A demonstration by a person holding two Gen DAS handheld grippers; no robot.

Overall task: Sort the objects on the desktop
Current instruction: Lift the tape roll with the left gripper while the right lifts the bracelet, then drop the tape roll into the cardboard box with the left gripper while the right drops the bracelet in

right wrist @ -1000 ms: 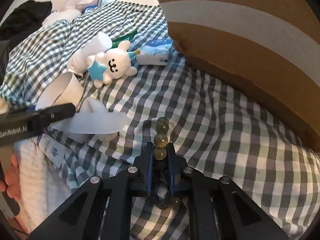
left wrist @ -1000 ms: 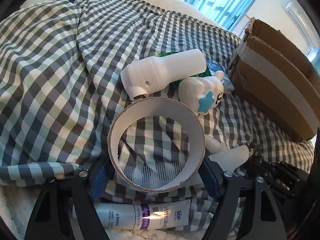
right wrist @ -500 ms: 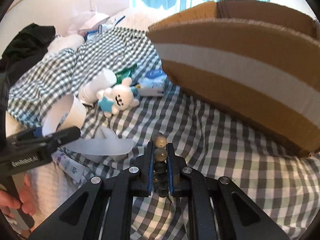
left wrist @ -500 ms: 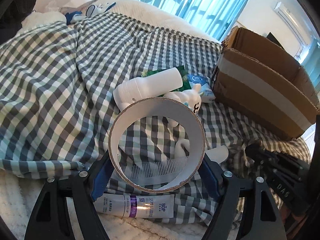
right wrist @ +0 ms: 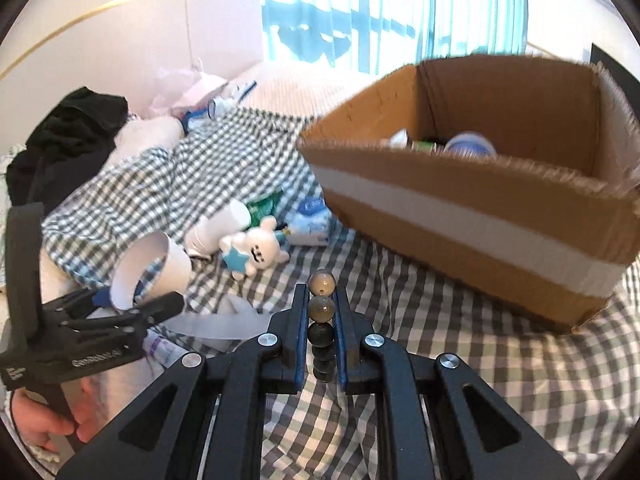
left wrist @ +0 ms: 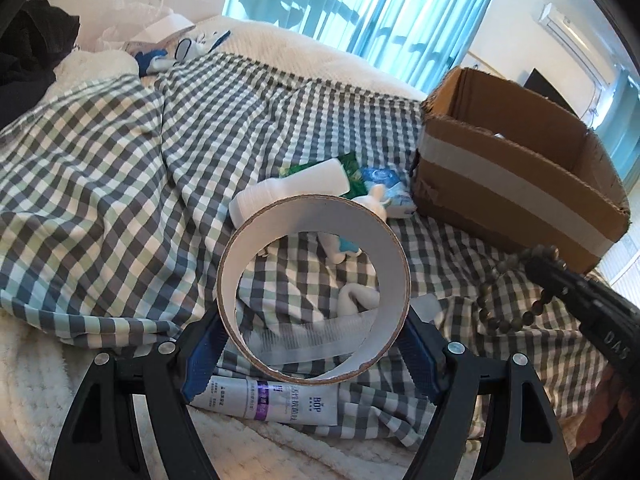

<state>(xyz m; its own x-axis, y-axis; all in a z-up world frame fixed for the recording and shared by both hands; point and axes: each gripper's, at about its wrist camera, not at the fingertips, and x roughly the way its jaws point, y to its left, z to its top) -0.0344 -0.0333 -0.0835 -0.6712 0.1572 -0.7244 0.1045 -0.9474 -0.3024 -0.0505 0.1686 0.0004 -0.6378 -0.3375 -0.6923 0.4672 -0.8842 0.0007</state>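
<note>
The left gripper (left wrist: 314,354) is clamping a wide white cardboard tape ring (left wrist: 314,288) by its sides, above the checked bedspread (left wrist: 100,184). The right gripper (right wrist: 322,334) is pinching a brown bead bracelet (right wrist: 321,308). Since a second ago, both are riding higher, exposing the cardboard box's (right wrist: 460,216) interior.
</note>
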